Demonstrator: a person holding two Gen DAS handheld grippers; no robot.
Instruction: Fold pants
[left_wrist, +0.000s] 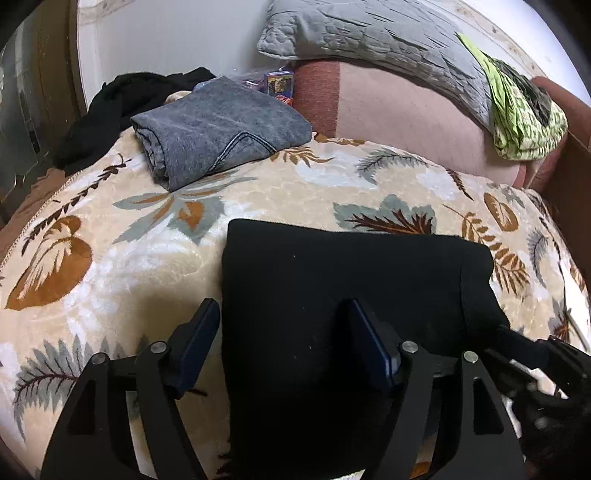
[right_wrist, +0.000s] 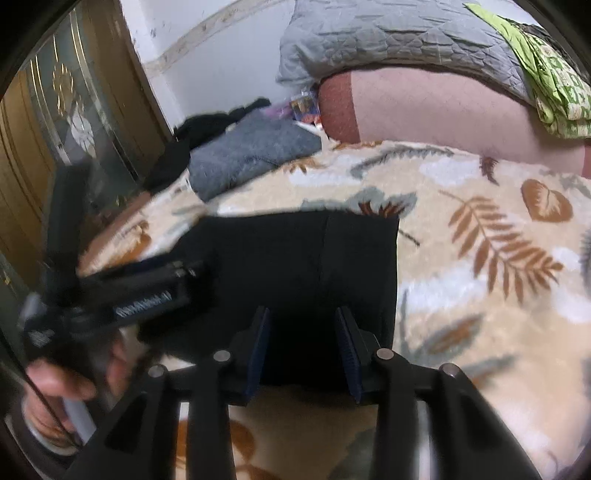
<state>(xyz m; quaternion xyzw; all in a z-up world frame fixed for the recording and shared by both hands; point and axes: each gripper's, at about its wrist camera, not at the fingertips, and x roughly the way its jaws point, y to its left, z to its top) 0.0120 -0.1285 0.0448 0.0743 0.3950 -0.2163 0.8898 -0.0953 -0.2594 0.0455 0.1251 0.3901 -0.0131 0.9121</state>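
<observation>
Leaf-patterned blanket (left_wrist: 122, 258) covers the bed. At the far left lie a crumpled black garment (left_wrist: 110, 107) and folded grey jeans (left_wrist: 218, 129), with a small printed box (left_wrist: 279, 79) beyond them, its writing unreadable. Folded black pants (left_wrist: 332, 288) lie in the middle. The left tool (left_wrist: 284, 314) stands wide open astride their left edge. The right tool (right_wrist: 303, 325) is parted over their near edge, pads not pressing.

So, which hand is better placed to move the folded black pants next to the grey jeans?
Probably the left. The left gripper has open jaws over the black pants' left edge, the side nearer the grey jeans.
</observation>
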